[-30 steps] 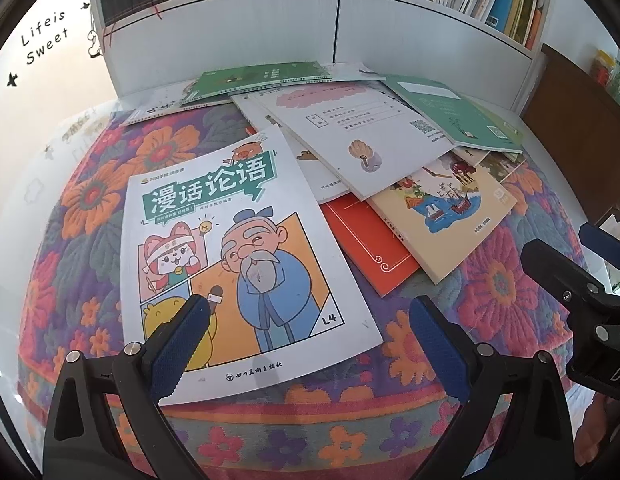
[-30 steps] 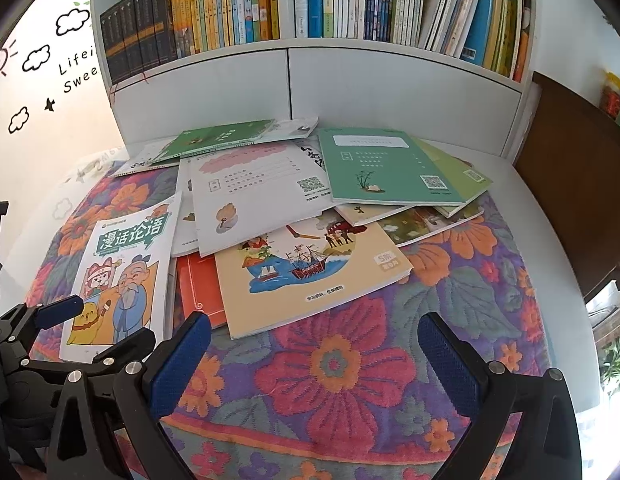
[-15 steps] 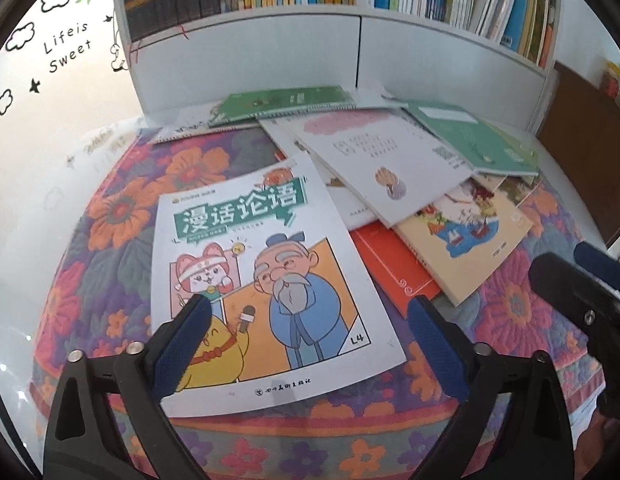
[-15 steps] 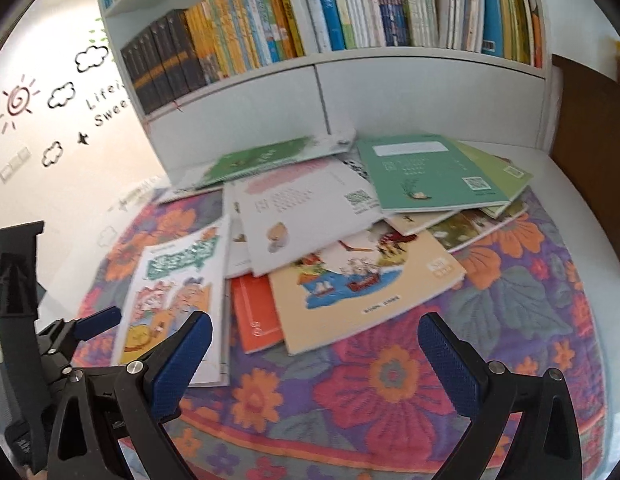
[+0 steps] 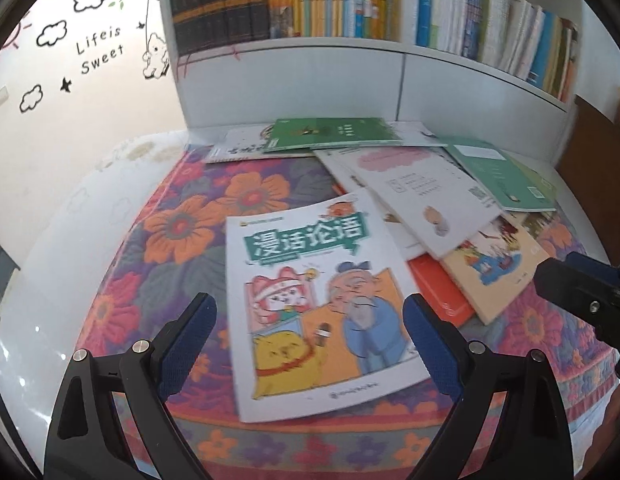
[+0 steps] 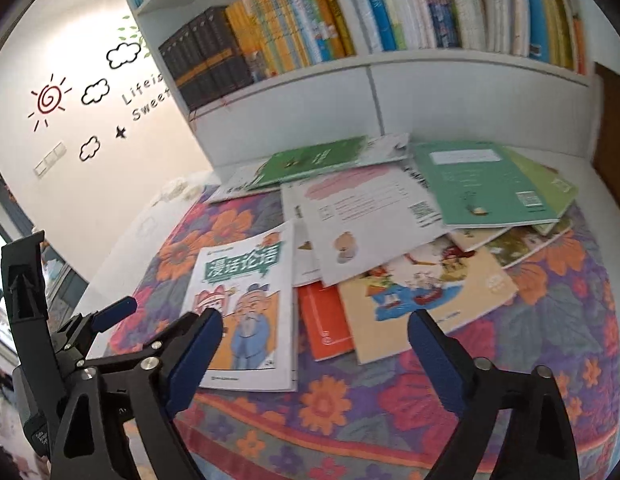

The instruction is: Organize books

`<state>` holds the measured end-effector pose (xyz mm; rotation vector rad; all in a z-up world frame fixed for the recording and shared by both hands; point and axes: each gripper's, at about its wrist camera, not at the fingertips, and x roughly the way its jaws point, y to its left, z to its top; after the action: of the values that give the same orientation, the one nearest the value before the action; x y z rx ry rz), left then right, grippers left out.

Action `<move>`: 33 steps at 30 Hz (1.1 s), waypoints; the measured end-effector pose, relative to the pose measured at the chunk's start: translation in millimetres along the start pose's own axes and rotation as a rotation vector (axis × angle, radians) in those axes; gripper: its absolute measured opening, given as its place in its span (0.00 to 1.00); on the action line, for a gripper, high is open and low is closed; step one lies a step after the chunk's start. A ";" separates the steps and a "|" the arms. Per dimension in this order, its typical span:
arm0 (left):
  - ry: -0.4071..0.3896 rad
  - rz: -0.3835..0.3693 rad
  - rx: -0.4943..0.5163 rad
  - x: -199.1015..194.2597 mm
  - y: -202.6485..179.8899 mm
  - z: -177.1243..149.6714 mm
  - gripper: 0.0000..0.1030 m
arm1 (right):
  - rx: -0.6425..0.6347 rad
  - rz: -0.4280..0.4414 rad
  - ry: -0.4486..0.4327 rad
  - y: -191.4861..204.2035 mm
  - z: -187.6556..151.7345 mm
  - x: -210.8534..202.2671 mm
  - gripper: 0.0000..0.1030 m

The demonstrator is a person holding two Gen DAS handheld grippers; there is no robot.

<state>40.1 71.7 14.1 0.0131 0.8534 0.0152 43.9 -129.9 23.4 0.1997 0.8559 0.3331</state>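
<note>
Comic book [image 5: 318, 304] lies flat between left gripper [image 5: 310, 344] jaws, untouched.

Two grippers show: the left gripper [image 5: 308, 322] and the right gripper [image 6: 314, 340], each with two blue-padded fingers. About ten loose books lie on one floral cloth [image 6: 550, 320]: one cartoon book [image 5: 314, 300] with a teal title banner, one orange book [image 6: 324, 320], one tan book with a ship picture [image 6: 426, 288], one white book with a pink band [image 6: 366, 216], three green books [image 6: 482, 184], and a few more half hidden, too covered to count surely. One white bookcase [image 6: 450, 96] stands behind with at least two shelves of upright books, too many and too blurred to count.
</note>
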 end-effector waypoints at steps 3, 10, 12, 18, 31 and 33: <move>0.049 -0.025 -0.047 14.0 25.6 -0.9 0.91 | -0.016 0.026 0.062 9.7 5.1 23.3 0.78; 0.139 -0.037 -0.117 47.2 67.7 -10.8 0.88 | -0.028 0.012 0.218 22.1 -1.4 86.4 0.60; 0.161 -0.054 -0.129 55.4 72.4 -13.2 0.87 | 0.002 0.037 0.276 18.8 -5.9 103.0 0.47; 0.253 -0.132 -0.168 88.4 76.4 -24.2 0.62 | 0.008 0.012 0.315 17.2 -10.6 123.9 0.43; 0.245 -0.181 -0.105 79.4 78.2 -28.7 0.51 | 0.061 0.212 0.405 14.2 -27.5 128.4 0.36; 0.242 -0.187 -0.128 83.2 82.5 -24.6 0.49 | 0.120 0.258 0.377 2.8 -19.7 136.4 0.36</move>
<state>75.6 155.9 -63.3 -0.1919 1.0912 -0.1062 111.2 -76.7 -84.5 0.3680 1.2273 0.5733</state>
